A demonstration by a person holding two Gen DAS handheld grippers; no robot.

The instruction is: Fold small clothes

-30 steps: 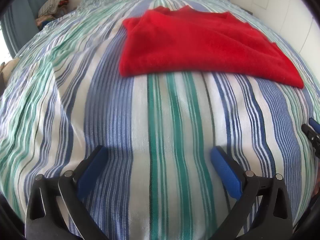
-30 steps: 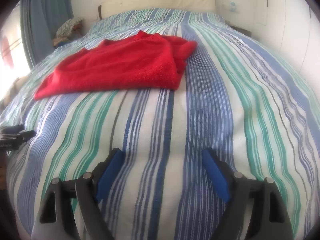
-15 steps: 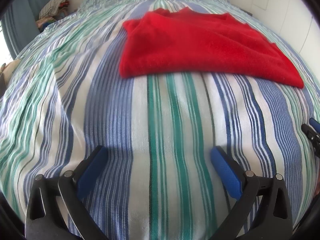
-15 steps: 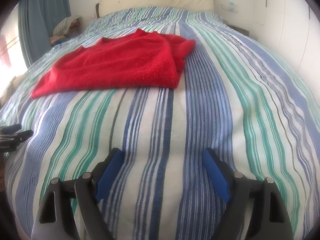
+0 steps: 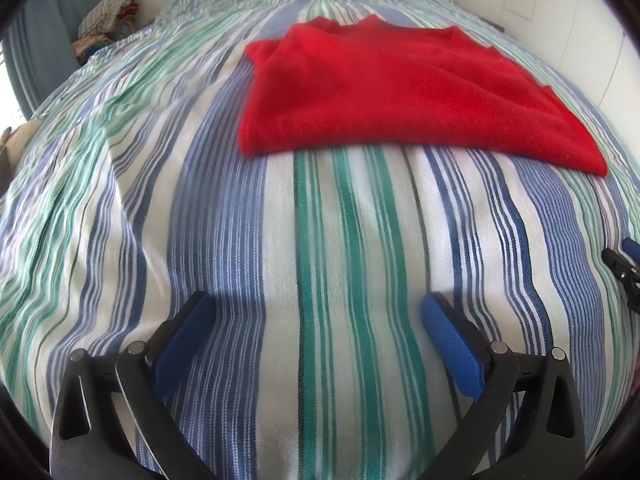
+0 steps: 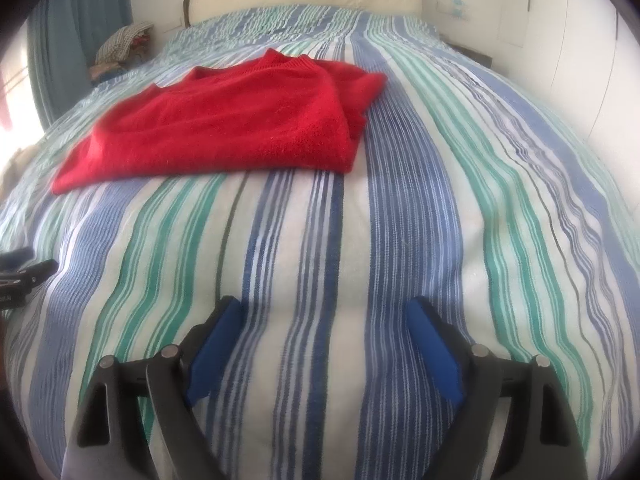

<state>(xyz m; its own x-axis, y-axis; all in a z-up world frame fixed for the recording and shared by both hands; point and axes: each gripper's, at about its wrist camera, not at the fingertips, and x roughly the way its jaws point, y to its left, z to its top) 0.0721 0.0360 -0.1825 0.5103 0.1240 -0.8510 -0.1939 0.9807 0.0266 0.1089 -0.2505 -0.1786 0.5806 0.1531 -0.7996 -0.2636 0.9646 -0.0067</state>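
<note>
While you are holding both tools low over the bed, this is how things are lying:

Right gripper (image 6: 324, 320): you are keeping its blue-padded black jaws spread wide; they have just been opening a little further, with nothing between them but bare bedspread.

Left gripper (image 5: 318, 314): you are holding it just as wide, gripping nothing, its pads hanging over the cover.

Striped blue, green and white woven bedspread (image 6: 460, 200): it is serving as your flat folding surface.

Red fuzzy knitted sweater (image 5: 400, 92): it is lying well ahead of both tools, towards the headboard, already doubled over with a thick folded edge nearest you, probably so the next fold can start there.

Next move, as I judge it: you are readying both open tools to reach that near edge.
</note>
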